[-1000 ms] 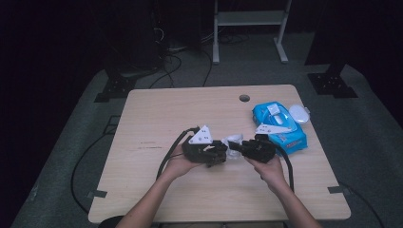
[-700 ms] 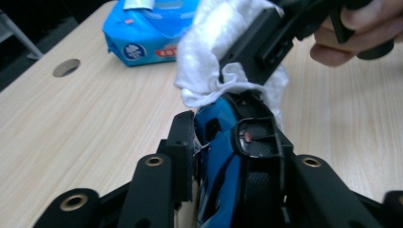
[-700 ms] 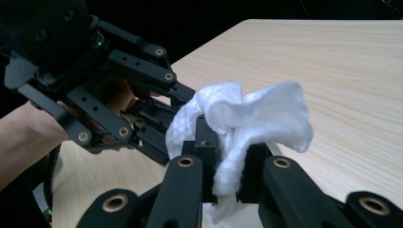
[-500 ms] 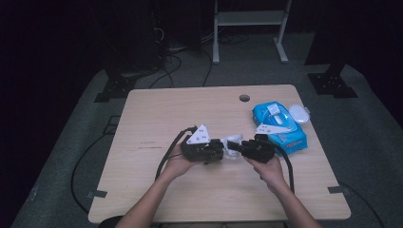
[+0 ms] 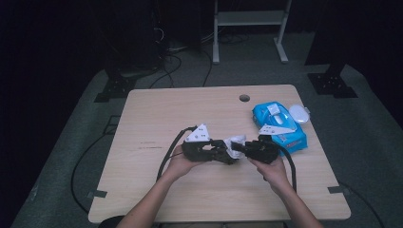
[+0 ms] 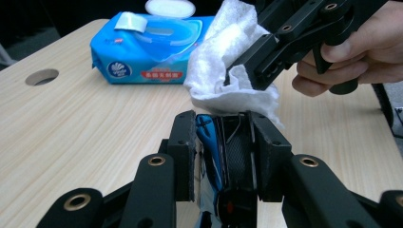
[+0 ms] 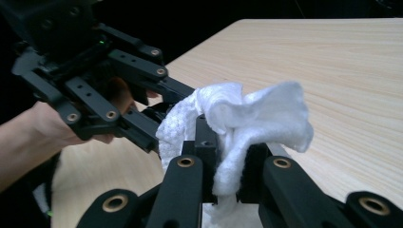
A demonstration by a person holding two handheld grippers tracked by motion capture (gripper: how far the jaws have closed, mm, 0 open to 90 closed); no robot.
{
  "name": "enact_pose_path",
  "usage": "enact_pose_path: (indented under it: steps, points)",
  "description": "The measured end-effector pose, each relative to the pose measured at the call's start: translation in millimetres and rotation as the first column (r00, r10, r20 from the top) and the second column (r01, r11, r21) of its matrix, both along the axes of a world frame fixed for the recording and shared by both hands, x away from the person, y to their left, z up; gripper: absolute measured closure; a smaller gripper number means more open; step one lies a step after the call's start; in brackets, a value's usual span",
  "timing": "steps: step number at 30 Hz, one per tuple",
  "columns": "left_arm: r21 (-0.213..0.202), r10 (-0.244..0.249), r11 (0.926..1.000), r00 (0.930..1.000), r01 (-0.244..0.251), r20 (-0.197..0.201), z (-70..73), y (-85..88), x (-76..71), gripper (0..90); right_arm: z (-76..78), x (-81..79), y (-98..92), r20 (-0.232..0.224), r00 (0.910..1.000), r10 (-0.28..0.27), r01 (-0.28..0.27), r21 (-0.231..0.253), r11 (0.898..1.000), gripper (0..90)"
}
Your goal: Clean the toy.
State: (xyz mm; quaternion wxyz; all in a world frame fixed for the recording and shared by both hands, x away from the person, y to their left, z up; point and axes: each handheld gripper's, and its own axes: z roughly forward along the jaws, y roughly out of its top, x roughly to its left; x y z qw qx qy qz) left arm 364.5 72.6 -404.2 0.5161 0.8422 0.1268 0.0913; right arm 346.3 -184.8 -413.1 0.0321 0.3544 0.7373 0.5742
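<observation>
Closing in the last second, the left gripper point(image 5: 227, 154) is now clamping a dark blue-edged object point(image 6: 223, 152).
High view: both hands are meeting at table centre, blue wipes pack point(image 5: 278, 126) at 2 o'clock. Right gripper view: right gripper point(image 7: 227, 156) is pinching the crumpled white wet wipe point(image 7: 247, 118).

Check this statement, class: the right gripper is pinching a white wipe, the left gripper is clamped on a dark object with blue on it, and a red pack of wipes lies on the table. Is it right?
One detail is wrong: the pack of wipes is blue, not red, as the left gripper view shows. The right gripper does pinch the white wipe, and the left gripper is clamped on the dark object with blue on it, with the pack on the table.
</observation>
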Motion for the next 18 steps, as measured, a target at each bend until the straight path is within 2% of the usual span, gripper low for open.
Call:
enact_pose_path:
  steps: [6,13,18]
  points:
    - [-0.014,0.03,0.9995,0.9995,-0.03,-0.013,-7.3,8.4,3.5,65.9,-7.6,7.7,3.8,-0.004,0.9995,-0.031,0.031,-0.049,0.998,81.5]
    - [0.025,0.042,0.9988,0.9987,-0.041,-0.03,-21.8,12.0,6.4,65.9,-13.7,12.5,3.7,0.016,0.9974,-0.07,0.072,-0.141,0.987,81.4]
    - [0.052,0.037,0.9981,0.9984,-0.035,-0.044,-30.2,12.3,9.3,65.9,-15.2,13.7,1.2,0.023,0.9958,-0.089,0.091,-0.179,0.98,81.4]
